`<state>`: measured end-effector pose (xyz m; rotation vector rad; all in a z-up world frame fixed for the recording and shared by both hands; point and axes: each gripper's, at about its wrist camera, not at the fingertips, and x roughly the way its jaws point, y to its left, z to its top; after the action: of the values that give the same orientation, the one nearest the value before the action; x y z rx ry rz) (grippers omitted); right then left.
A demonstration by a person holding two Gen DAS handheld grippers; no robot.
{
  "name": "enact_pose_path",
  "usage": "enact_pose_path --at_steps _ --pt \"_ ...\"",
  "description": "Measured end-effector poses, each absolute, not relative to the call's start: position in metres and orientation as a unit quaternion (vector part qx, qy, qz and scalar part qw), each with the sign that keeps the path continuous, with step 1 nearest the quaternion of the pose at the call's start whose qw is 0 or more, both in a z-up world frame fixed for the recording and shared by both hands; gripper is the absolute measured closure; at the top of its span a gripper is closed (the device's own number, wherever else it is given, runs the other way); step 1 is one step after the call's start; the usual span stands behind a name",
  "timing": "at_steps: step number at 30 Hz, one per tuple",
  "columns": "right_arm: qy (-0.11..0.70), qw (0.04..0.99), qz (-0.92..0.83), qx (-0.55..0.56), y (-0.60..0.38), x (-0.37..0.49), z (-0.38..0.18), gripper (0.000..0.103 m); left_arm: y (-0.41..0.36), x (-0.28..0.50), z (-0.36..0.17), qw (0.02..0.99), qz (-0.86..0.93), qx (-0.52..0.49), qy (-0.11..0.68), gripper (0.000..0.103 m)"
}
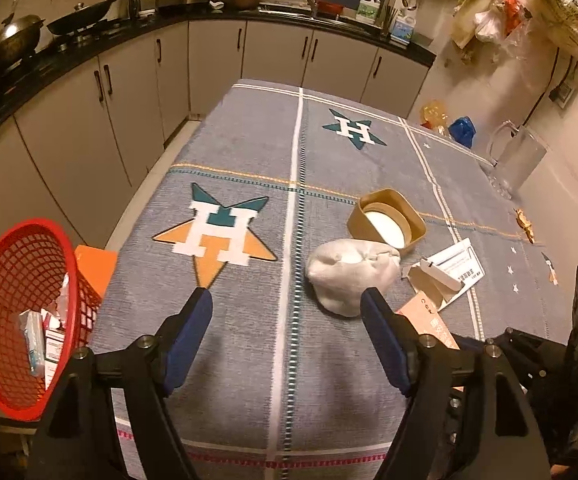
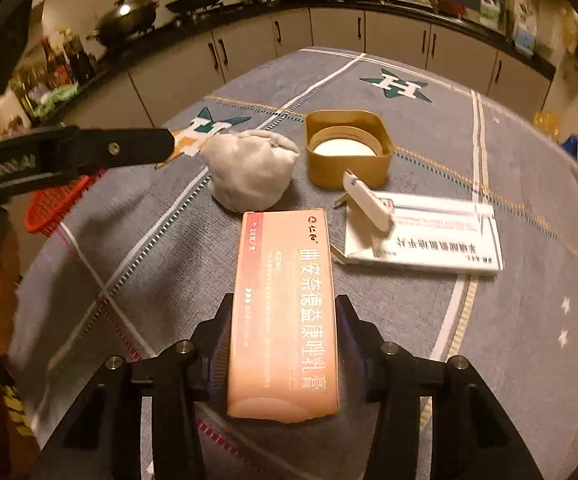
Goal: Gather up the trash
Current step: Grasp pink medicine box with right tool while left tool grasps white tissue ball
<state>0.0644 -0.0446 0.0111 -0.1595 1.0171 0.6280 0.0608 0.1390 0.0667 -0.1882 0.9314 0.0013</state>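
Note:
My right gripper [image 2: 285,304] is shut on a long pink medicine box [image 2: 285,312], holding it lengthwise above the grey tablecloth [image 2: 509,340]. Past it lie a white crumpled wad [image 2: 251,168], a tan square tub [image 2: 347,148] with a white inside, and an opened white carton [image 2: 429,236]. My left gripper [image 1: 287,300] hangs open over the cloth with nothing between its fingers. The wad [image 1: 349,276] sits just beyond its right finger. A red mesh basket [image 1: 13,312] holding several pieces of packaging stands off the table's left edge.
A clear jug [image 1: 519,160] stands at the table's far right edge, with a blue bag [image 1: 463,130] behind it. Kitchen counters with woks [image 1: 9,44] and cabinets wrap the left and far sides. An orange object [image 1: 95,264] sits beside the basket.

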Motion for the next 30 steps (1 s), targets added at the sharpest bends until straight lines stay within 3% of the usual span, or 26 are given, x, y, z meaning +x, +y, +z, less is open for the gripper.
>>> enact_pose_path --at_steps 14,16,21,22,30 --pt "0.460 0.833 0.302 0.063 -0.128 0.061 0.017 0.051 0.084 0.102 0.040 0.886 0.014 -0.038 0.462 0.025" --pt "0.453 0.835 0.304 0.075 -0.134 0.061 0.020 0.051 0.083 0.105 0.035 0.885 0.014 -0.036 0.464 0.040" --pt "0.438 0.838 0.313 0.086 -0.138 0.059 0.026 0.051 0.079 0.105 0.027 0.885 -0.001 -0.035 0.464 0.058" --pt "0.436 0.839 0.315 0.087 -0.138 0.058 0.026 0.051 0.079 0.103 0.027 0.886 -0.004 -0.038 0.461 0.067" --pt "0.418 0.852 0.306 0.077 -0.135 0.057 0.028 0.051 0.082 0.062 0.039 0.910 0.003 -0.053 0.411 0.072"
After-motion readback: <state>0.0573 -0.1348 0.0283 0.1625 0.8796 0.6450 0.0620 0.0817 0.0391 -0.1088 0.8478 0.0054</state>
